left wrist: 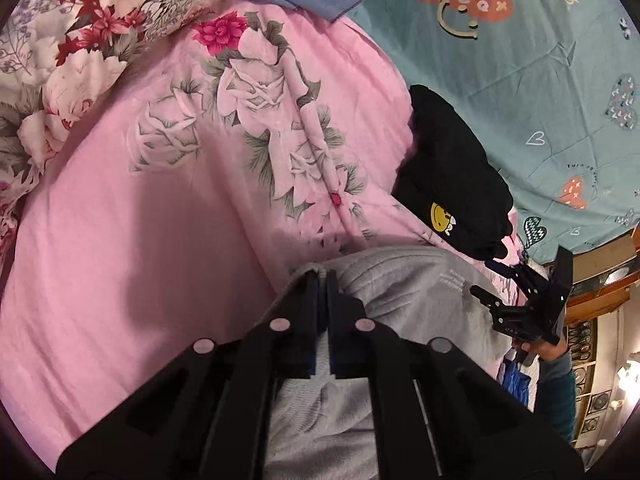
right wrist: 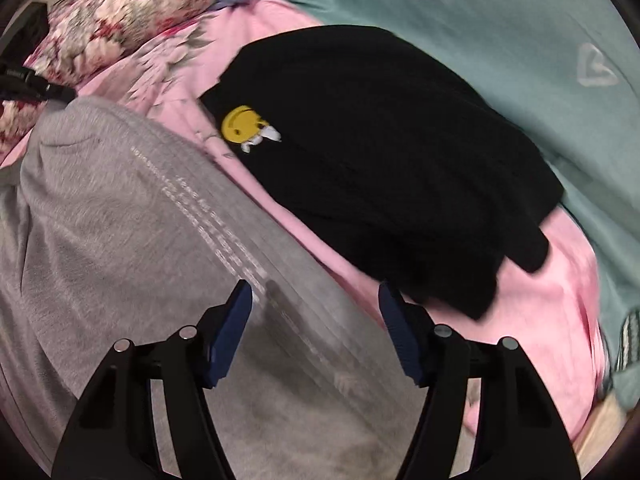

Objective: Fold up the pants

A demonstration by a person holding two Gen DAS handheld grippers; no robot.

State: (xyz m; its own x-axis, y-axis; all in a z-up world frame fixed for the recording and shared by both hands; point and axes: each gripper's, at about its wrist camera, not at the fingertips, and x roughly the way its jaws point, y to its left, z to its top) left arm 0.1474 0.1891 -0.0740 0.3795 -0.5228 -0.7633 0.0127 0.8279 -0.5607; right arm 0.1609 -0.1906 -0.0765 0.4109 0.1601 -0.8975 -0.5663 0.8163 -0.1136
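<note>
Both grippers were matte black plastic with angular, cut-out arms, round silver rivets at the joints and dark blue ribbed pads lining the fingers. The right gripper bore small pale lettering; the hand behind it wore a dark teal sleeve.

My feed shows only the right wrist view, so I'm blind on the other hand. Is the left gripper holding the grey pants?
Observer: Yes. The left gripper is shut on an edge of the grey pants.
Operator: What lies beyond it?
Observer: Mostly the pink floral sheet, with a floral pillow at the far side.
Operator: Does that camera see my right gripper?
Observer: Yes, the right gripper is open near the black garment, beside the pants.
</note>
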